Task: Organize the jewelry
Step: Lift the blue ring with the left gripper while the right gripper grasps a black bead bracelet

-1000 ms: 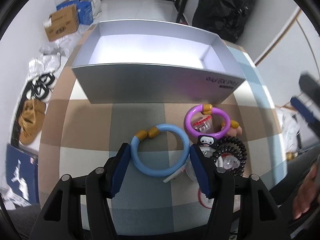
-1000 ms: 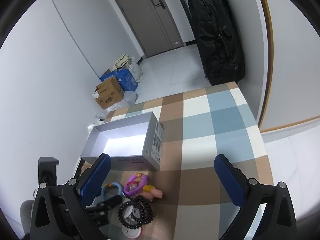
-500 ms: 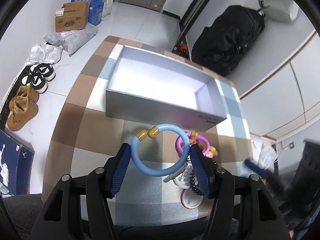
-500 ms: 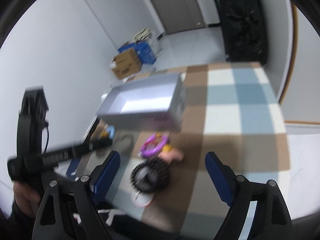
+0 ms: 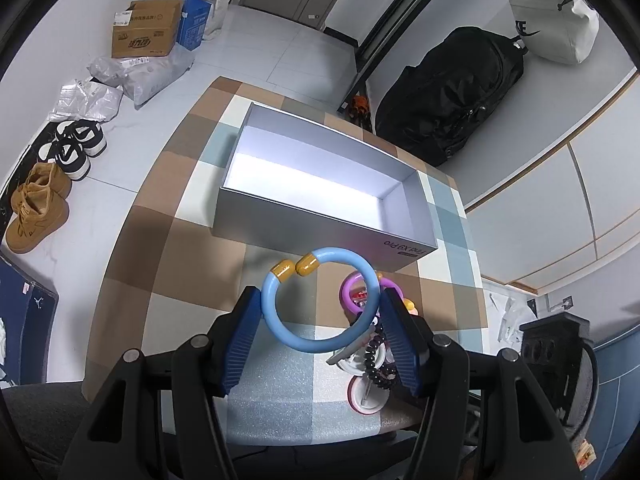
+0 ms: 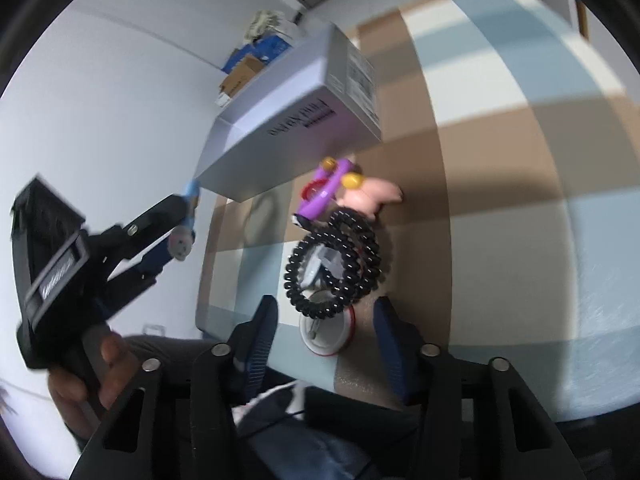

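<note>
My left gripper (image 5: 320, 316) is shut on a light blue bracelet (image 5: 292, 336) with two yellow end caps and holds it in the air in front of the open grey box (image 5: 320, 220). From the right wrist view the left gripper (image 6: 180, 220) hangs left of the box (image 6: 288, 128). On the checked tablecloth lie a purple bracelet (image 6: 324, 196), a pink piece (image 6: 376, 196), a black coiled band (image 6: 336, 264) and a white round piece with a red rim (image 6: 328, 332). My right gripper (image 6: 326, 328) is open, low, its fingers either side of the round piece.
The checked table (image 5: 168, 264) ends close in front. On the floor to the left are shoes (image 5: 40, 208), cardboard boxes (image 5: 144, 32) and plastic bags. A black backpack (image 5: 452, 96) leans at the back right.
My left gripper rose with the blue bracelet off the table and away from the pile. My right gripper swung down and in toward the remaining pile, its jaws narrower than before.
</note>
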